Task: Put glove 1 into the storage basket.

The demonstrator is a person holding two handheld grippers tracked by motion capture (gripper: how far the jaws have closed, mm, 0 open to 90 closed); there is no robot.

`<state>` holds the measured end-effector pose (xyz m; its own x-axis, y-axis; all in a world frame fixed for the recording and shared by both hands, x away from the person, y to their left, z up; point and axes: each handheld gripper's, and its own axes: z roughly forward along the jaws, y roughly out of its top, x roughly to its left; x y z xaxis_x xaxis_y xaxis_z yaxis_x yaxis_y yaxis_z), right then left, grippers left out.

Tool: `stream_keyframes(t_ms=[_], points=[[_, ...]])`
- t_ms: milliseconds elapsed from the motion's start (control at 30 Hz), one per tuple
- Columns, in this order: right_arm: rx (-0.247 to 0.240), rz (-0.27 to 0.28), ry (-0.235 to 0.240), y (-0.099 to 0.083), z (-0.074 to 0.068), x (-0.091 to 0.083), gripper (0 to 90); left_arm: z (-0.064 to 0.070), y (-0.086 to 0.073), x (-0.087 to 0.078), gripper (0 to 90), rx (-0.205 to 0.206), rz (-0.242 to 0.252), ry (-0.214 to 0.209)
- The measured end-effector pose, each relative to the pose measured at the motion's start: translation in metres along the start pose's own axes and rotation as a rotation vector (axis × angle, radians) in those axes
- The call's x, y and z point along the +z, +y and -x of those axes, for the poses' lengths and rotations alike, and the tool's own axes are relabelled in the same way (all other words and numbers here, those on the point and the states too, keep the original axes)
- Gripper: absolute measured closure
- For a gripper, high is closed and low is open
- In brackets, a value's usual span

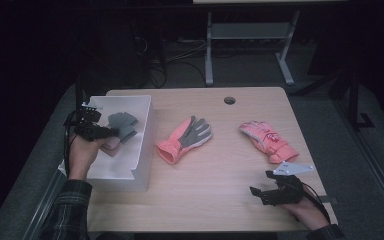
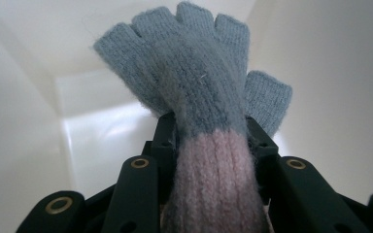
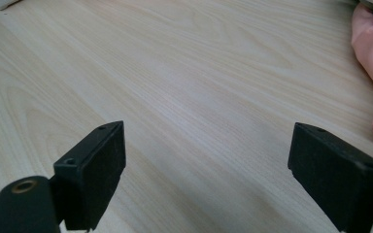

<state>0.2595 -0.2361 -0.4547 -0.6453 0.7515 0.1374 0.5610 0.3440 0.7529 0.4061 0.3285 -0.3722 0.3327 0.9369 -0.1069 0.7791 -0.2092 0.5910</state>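
**Grey glove held over the bin**

High view has the left gripper inside the white bin at the table's left edge, its jaws clamped on a knitted grey glove. Left gripper view shows the grip clearly: both black jaws pinch the glove where grey knit meets the pink cuff, the fingerless tips fanning upward against the bin's pale walls.

Over at the near right of the table, the right gripper rests low with its jaws wide apart, holding nothing. A pink and grey glove lies mid-table just beside the bin, and a pink glove lies farther right.
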Motion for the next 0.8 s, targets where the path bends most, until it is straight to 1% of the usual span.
stream_keyframes(t_ms=[33,100,133,167,200,233,267,300,367,433,533,567,600,667,700,733,767,800], points=[[-0.002,0.001,0.001,0.0,0.0,0.0,13.3,-0.002,-0.003,0.004,65.2,-0.006,-0.003,0.006],[0.001,0.001,0.003,0.0,0.0,0.0,13.3,-0.008,-0.008,0.012,65.2,-0.017,-0.013,0.003],[0.001,0.002,0.004,0.0,0.0,0.0,13.3,-0.007,-0.01,0.015,65.2,-0.018,-0.025,0.005],[0.001,0.002,0.004,0.0,0.0,0.0,13.3,-0.006,-0.011,0.019,65.1,-0.007,-0.036,0.015],[0.002,0.001,0.007,0.0,0.0,0.0,13.3,-0.005,-0.012,0.023,65.1,-0.009,-0.049,0.025],[0.002,0.003,0.008,0.0,0.0,0.0,13.3,-0.007,-0.014,0.027,65.1,-0.003,-0.061,0.033],[0.002,0.004,0.008,0.0,0.0,0.0,13.3,-0.007,-0.016,0.031,64.9,-0.018,-0.072,0.036],[0.002,0.005,0.009,0.0,0.0,0.0,13.3,-0.009,-0.019,0.034,64.8,-0.019,-0.086,0.036],[0.0,0.007,0.011,0.0,-0.001,0.0,13.3,-0.008,-0.022,0.041,64.0,0.0,-0.12,0.054],[-0.001,0.006,0.013,0.0,-0.001,0.0,13.3,-0.009,-0.024,0.045,61.5,-0.004,-0.142,0.056],[-0.002,0.005,0.016,0.0,-0.001,0.001,13.3,-0.008,-0.024,0.047,53.1,-0.005,-0.154,0.068],[-0.002,0.005,0.018,0.0,-0.001,0.0,13.3,-0.007,-0.023,0.048,49.4,-0.011,-0.154,0.066],[-0.001,0.007,0.02,0.0,-0.002,0.0,13.3,-0.006,-0.023,0.048,45.2,-0.009,-0.153,0.073],[-0.002,0.008,0.022,0.0,-0.002,0.0,13.3,-0.002,-0.023,0.048,34.9,-0.008,-0.151,0.104],[-0.002,0.008,0.023,0.0,-0.002,-0.001,13.3,-0.001,-0.022,0.047,31.8,-0.015,-0.145,0.113],[-0.004,0.008,0.022,0.0,-0.002,-0.001,13.3,0.0,-0.021,0.045,29.0,-0.011,-0.147,0.114],[-0.005,0.009,0.023,0.0,-0.002,-0.001,13.3,0.001,-0.021,0.043,27.1,-0.019,-0.148,0.109],[-0.007,0.012,0.025,0.001,-0.002,-0.001,13.3,0.002,-0.019,0.041,25.2,-0.015,-0.144,0.106]])
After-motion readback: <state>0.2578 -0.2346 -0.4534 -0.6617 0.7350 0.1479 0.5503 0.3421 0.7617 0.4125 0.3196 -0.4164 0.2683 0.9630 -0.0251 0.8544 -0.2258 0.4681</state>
